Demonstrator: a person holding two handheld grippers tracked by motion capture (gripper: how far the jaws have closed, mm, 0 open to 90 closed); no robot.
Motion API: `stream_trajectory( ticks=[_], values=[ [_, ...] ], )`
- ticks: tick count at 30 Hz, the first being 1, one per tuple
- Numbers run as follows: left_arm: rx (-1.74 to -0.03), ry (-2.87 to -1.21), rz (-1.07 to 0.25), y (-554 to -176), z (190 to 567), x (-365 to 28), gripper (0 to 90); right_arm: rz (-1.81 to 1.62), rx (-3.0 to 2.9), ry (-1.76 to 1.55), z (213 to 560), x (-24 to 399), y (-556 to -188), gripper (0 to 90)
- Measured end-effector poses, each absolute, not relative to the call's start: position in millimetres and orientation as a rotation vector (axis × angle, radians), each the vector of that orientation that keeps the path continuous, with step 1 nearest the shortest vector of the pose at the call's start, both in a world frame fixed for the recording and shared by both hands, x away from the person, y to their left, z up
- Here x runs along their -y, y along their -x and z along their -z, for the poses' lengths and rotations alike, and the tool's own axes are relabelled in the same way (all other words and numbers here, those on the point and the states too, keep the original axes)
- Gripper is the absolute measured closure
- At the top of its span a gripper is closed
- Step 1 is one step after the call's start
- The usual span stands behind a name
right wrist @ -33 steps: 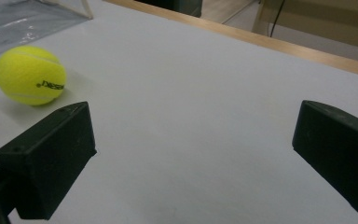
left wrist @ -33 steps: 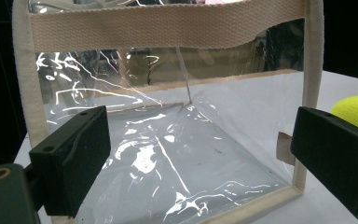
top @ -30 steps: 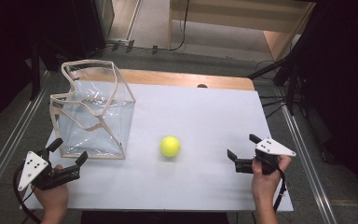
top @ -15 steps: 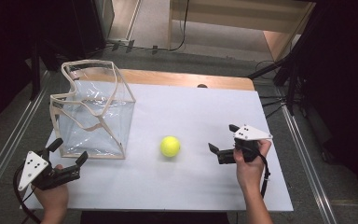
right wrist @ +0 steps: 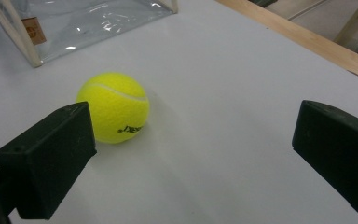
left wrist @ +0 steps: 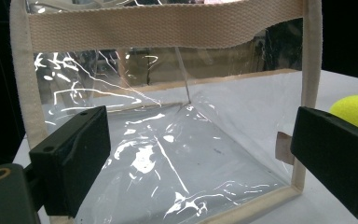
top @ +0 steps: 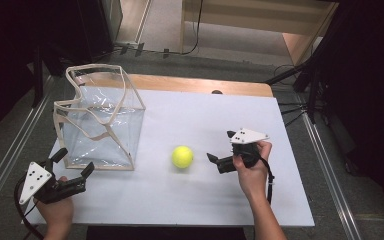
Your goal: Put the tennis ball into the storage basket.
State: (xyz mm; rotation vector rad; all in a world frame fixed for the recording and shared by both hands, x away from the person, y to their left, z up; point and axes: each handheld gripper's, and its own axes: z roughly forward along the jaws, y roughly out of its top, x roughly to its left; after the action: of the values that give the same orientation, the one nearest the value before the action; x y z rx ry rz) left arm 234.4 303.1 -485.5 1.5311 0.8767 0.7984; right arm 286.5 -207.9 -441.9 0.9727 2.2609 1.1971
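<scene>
The right gripper point(top: 219, 150) is held wide open with nothing in it, aimed at the tennis ball point(top: 182, 156) just beside it – no contact seen. The ball is sat on the white table point(top: 180, 210), near the clear bag point(top: 100, 117). The left gripper point(top: 73, 161) is spread wide too, empty, close to the bag's front.

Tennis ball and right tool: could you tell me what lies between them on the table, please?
Nothing: bare white table separates the tennis ball from the open right tool, as the high view shows; the right gripper view agrees.
</scene>
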Motion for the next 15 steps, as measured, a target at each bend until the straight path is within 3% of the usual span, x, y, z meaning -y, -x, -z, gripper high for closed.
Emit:
stream_trajectory(
  ticks=[15],
  values=[
    [-0.878, -1.528, -0.796, -235, 486, -303, 5.4, -1.158, -2.413, -0.901, 450, 170, -302, 0.0]
  ],
)
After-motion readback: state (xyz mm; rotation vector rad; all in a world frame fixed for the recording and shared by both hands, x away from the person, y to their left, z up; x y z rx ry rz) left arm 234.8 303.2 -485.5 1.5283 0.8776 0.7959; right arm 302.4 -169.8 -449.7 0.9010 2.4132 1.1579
